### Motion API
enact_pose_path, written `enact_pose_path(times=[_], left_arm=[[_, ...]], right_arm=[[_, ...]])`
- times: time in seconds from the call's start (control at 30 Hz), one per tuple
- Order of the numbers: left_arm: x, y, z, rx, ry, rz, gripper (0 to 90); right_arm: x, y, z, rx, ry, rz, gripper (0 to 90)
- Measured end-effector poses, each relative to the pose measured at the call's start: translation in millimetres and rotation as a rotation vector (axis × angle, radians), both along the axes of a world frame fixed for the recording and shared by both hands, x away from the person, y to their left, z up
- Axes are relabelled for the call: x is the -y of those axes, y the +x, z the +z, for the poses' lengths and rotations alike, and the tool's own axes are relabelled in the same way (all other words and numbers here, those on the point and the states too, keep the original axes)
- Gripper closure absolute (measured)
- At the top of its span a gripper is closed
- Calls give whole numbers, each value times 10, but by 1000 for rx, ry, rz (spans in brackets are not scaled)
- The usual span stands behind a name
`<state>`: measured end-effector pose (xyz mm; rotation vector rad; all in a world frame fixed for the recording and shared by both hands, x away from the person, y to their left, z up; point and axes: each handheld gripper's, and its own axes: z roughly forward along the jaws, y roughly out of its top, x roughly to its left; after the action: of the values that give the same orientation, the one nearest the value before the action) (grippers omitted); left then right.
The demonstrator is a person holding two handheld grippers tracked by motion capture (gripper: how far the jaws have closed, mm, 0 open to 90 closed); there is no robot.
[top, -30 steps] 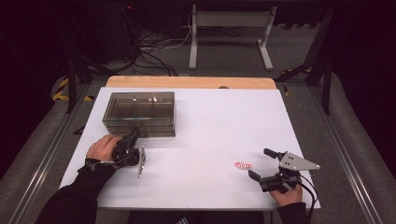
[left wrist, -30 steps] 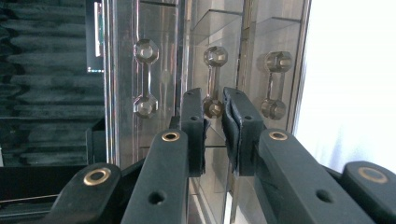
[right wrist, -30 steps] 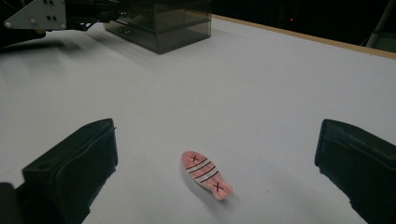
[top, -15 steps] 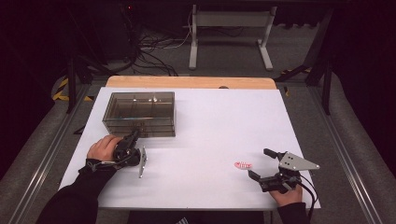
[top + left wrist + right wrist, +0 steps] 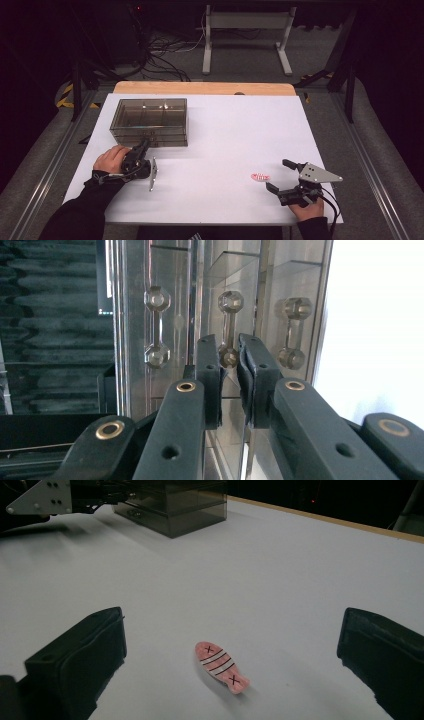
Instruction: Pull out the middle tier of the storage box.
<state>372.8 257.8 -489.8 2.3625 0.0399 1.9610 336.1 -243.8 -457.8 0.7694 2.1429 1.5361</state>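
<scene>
On the left, the left gripper [image 5: 143, 146] sits right at the front of the clear box [image 5: 150, 120] with little drawers. Its two black jaws are almost together, with just a thin gap, and they pinch around the middle drawer handle [image 5: 229, 329]. I cannot tell if they squeeze it tight. On the right, the right gripper [image 5: 280, 176] has its jaws wide apart and holds nothing. The small pink fish [image 5: 220, 666] lies flat on the white table [image 5: 225, 135] between them, touching neither.
</scene>
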Motion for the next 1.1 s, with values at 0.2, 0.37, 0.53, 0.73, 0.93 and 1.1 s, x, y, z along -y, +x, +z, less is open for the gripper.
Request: enact_pose_path(times=[0.2,0.37,0.53,0.73,0.93,1.1], left_arm=[[-3,-59,6,2,5,-6,807],[-12,-110,12,12,10,-18,806],[-18,-158,6,-5,-3,-13,806],[-21,-189,18,-9,7,-25,806],[-26,-225,12,-8,-3,-23,805],[-31,-236,22,-18,-10,-30,804]], right_arm=[[-3,-1,0,0,-1,0,0],[-3,-1,0,-1,-4,-1,0],[-5,-1,0,-2,-5,1,0],[-3,2,0,4,-6,-2,0],[-3,1,-1,3,-3,0,0],[-3,2,-1,4,-4,-2,0]])
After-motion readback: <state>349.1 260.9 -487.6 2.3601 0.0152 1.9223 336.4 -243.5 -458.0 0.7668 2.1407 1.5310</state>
